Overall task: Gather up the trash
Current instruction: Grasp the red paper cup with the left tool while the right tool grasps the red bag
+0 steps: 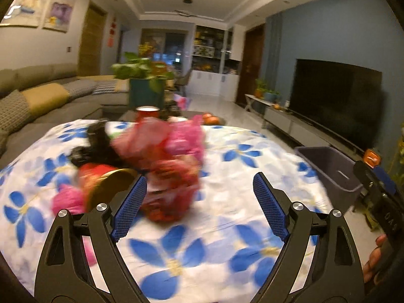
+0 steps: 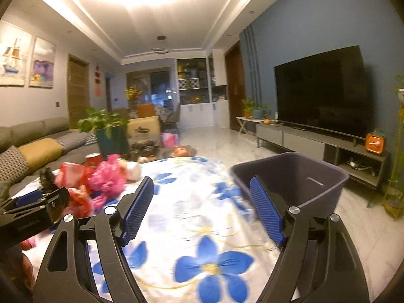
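Floral cloth (image 1: 227, 227) carries the trash pile (image 1: 161, 166); bin (image 2: 303, 176) stands beside the table edge for dropping. Left gripper (image 1: 199, 202) and right gripper (image 2: 202, 207) both gape empty, ready for grasping.

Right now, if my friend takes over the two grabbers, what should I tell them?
Left hand-held gripper: open, nothing between its blue pads, pointing at the trash pile.
Right hand-held gripper: open and empty, pointing toward the bin.
Trash: crumpled pink and red plastic bags, with some black scraps, lie heaped on the white cloth with blue flowers, on the left side.
Bin: the dark grey plastic tub stands at the cloth's right edge; what shows of its inside looks empty.
Done: nothing visibly collected.
Left: grab the bags one by one and drop them into the tub.
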{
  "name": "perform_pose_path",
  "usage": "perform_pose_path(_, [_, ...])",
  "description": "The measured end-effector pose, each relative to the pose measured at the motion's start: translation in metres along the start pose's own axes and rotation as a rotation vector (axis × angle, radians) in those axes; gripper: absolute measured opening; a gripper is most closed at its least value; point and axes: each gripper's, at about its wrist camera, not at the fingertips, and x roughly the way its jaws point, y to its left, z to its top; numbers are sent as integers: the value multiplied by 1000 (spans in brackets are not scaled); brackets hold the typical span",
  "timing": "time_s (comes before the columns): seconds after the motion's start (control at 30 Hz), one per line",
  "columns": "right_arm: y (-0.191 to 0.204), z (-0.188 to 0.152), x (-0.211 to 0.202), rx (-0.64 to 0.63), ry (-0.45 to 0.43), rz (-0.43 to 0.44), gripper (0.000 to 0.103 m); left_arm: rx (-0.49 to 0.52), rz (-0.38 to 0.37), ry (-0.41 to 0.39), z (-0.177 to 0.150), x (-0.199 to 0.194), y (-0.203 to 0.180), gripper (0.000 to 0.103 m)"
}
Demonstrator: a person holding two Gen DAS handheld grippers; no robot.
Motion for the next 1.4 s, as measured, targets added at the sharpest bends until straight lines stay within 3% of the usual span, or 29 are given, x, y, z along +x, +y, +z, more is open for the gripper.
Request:
perform_pose_path(0.33, [74,-10,7,-70,24,144,78,-84,141,5,-17,-20,73,84])
perform_pose_path(0.6, [124,-19,27,-107,54,225,78,-89,193,-12,-19,-25,101,84])
perform_pose_path(1.27, [180,-22,84,-138,146,290,78,-133,148,0,-17,-9,126,84])
perform_pose_path(1.4, [187,-26,93,-164,175,291,70,-123,150,-9,-16,-10,127,84])
